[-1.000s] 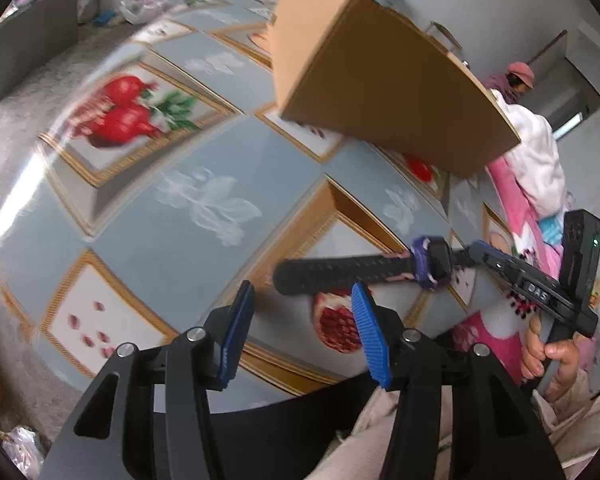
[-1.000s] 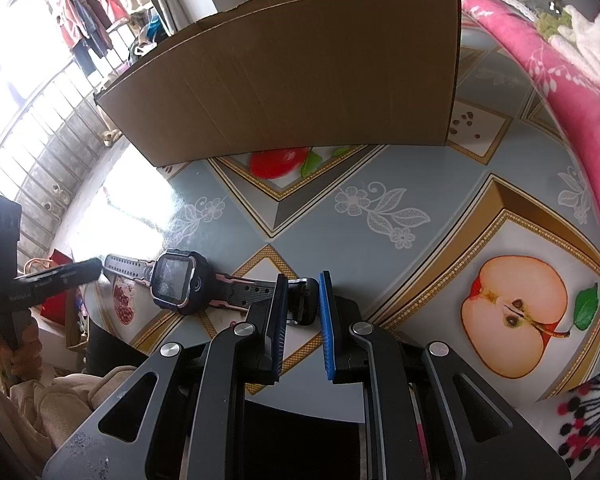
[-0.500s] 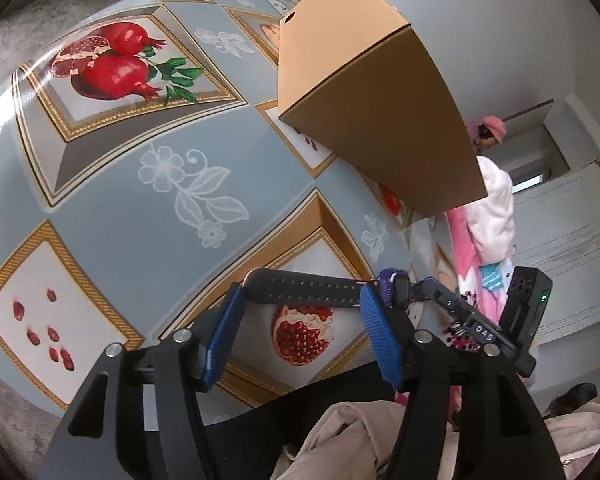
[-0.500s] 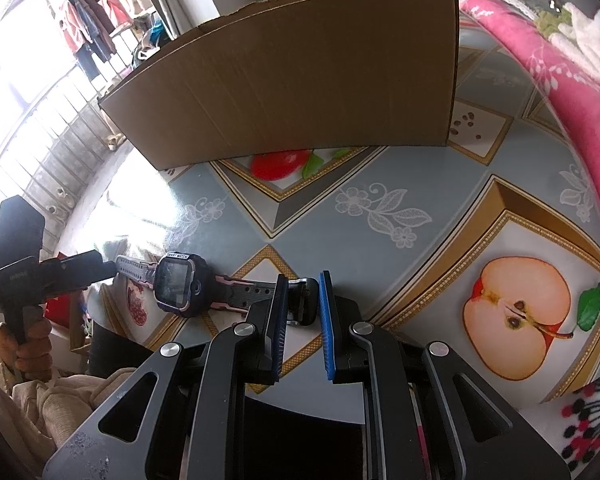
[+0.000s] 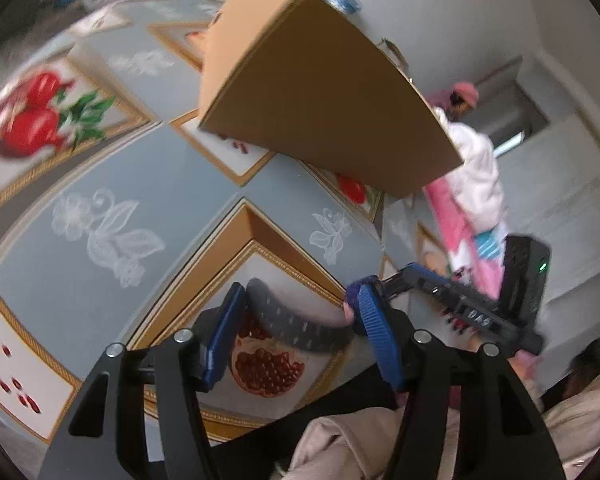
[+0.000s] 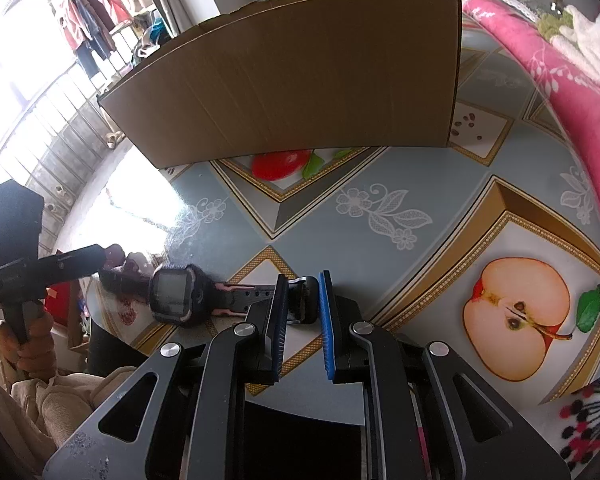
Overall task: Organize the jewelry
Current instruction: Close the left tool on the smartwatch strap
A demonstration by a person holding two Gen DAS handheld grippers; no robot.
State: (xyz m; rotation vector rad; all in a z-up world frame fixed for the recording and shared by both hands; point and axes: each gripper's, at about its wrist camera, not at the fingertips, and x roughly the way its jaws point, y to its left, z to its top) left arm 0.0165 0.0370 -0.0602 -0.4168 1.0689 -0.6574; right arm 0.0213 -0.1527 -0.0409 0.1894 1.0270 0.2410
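Left jaws arrive at the strap

Swung in since a second ago, the left gripper [image 5: 300,320] brackets the dark rubber smartwatch [image 5: 296,326], jaws closing, strap between them unpressed.

Right view: right gripper [image 6: 303,312] clenches the strap's far end; watch face [image 6: 172,294] lies left of its fingers on the fruit-patterned tablecloth [image 6: 380,184]

I count one watch [image 6: 171,294] near the table's [image 6: 452,184] front edge, with two straps, one at each of my two grippers [image 5: 300,320] [image 6: 303,300]. One box [image 6: 292,88] stands toward the far edge. One pink blanket [image 6: 540,80] lies along the right edge.
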